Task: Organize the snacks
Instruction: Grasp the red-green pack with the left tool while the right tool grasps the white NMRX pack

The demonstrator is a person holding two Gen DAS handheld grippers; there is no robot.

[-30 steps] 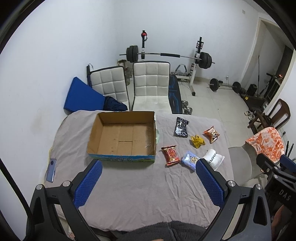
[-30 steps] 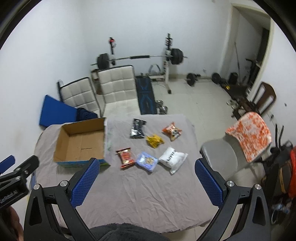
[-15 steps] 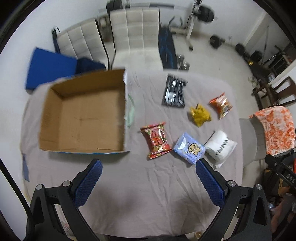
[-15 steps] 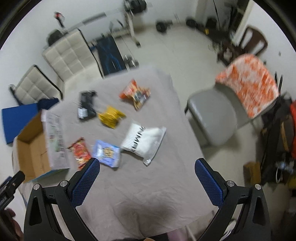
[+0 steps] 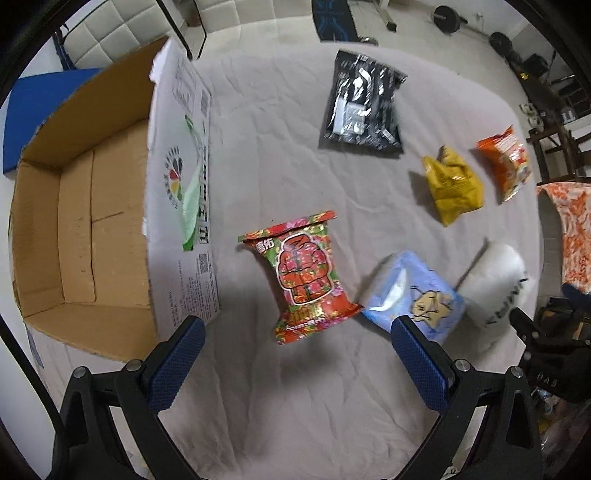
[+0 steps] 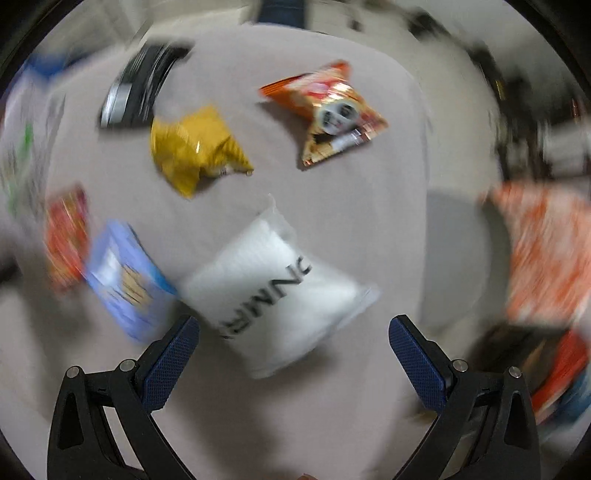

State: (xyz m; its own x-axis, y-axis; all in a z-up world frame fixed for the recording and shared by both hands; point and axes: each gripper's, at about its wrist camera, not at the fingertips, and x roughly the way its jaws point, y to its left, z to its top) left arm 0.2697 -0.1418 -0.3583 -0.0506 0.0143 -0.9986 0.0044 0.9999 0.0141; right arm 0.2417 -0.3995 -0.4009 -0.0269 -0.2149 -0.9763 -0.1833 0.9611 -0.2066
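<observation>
Several snack packs lie on a grey cloth-covered table (image 5: 280, 398). My left gripper (image 5: 295, 354) hovers open just above and in front of the red pack (image 5: 304, 278). Beside that pack lie a light blue pack (image 5: 417, 295), a white pack (image 5: 495, 284), a yellow pack (image 5: 452, 182), an orange pack (image 5: 504, 166) and a black pack (image 5: 364, 107). The empty cardboard box (image 5: 85, 206) stands at the left. In the blurred right wrist view, my right gripper (image 6: 293, 352) is open over the white pack (image 6: 273, 299), with the light blue pack (image 6: 125, 278), yellow pack (image 6: 195, 147) and orange pack (image 6: 327, 110) nearby.
A chair with an orange patterned cover (image 5: 570, 229) stands past the table's right edge. White padded chairs (image 5: 110, 29) and weight plates (image 5: 447, 18) lie beyond the far edge. A blue mat (image 5: 33, 99) sits behind the box.
Both grippers have dropped fast toward the table. The left one closed in on the red pack, the right one on the white pack. Nothing was grasped.
</observation>
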